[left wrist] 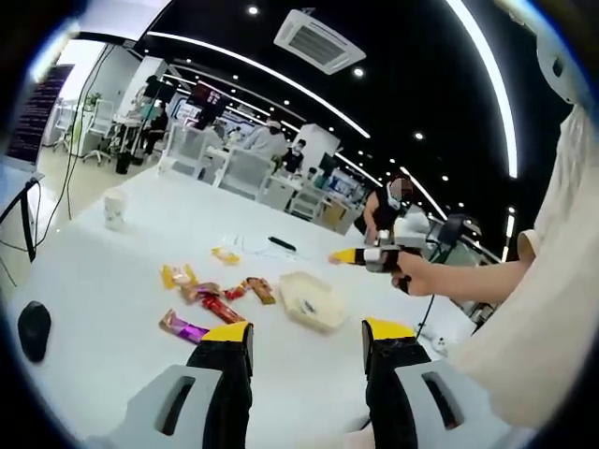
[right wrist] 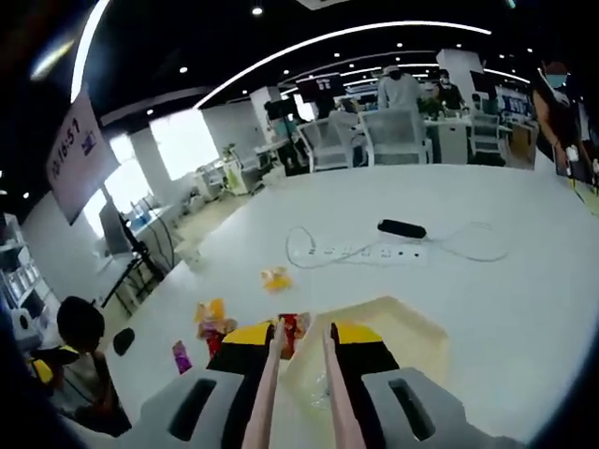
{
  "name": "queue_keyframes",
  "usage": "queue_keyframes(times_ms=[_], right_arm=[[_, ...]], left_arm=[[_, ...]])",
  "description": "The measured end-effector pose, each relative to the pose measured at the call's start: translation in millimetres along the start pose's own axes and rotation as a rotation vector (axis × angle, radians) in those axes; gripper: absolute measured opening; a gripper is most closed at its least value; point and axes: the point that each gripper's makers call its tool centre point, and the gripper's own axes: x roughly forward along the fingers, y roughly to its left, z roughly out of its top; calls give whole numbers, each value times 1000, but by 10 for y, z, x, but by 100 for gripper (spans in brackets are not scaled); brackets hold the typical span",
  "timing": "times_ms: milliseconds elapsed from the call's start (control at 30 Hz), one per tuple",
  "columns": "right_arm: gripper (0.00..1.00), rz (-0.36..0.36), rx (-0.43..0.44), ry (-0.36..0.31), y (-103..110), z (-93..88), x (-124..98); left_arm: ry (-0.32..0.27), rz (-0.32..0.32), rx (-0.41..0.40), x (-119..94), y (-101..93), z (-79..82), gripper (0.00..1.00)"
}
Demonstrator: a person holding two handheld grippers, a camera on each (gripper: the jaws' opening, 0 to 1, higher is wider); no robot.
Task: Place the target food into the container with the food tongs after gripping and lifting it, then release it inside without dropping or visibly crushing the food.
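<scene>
Right gripper [right wrist: 299,348] is clamping the pale food tongs [right wrist: 301,393], whose tips are hovering near a red snack packet [right wrist: 292,325] at lower centre. Left gripper [left wrist: 306,339] is hanging released, holding nothing. The cream container [right wrist: 412,332] is looking unfilled; lifting and placing are remaining, by judgement. Packets are lying scattered on the white table [left wrist: 112,299]; a power strip [right wrist: 360,253] and office chairs are sitting beyond.

Bare white table [left wrist: 112,309] open just ahead of the left gripper [left wrist: 307,344], snack packets [left wrist: 217,297] lying beyond its left jaw, shallow container [left wrist: 314,301] beyond the gap, power strip [right wrist: 360,253] and cable past the right gripper [right wrist: 301,348].
</scene>
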Motion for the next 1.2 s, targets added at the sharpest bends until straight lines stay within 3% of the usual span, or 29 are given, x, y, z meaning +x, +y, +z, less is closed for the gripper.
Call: queue_keyframes(times_ms=[367,800,1200], right_arm=[[25,61,23,21,324,-28,-100],[26,136,-19,65,650,-137,46],[26,173,-50,89,761,-204,155]], left_arm=[[0,-8,4,29,-24,-2,46],[0,13,-5,-70,-10,-44,46],[-11,36,-12,-115,30,-44,46]])
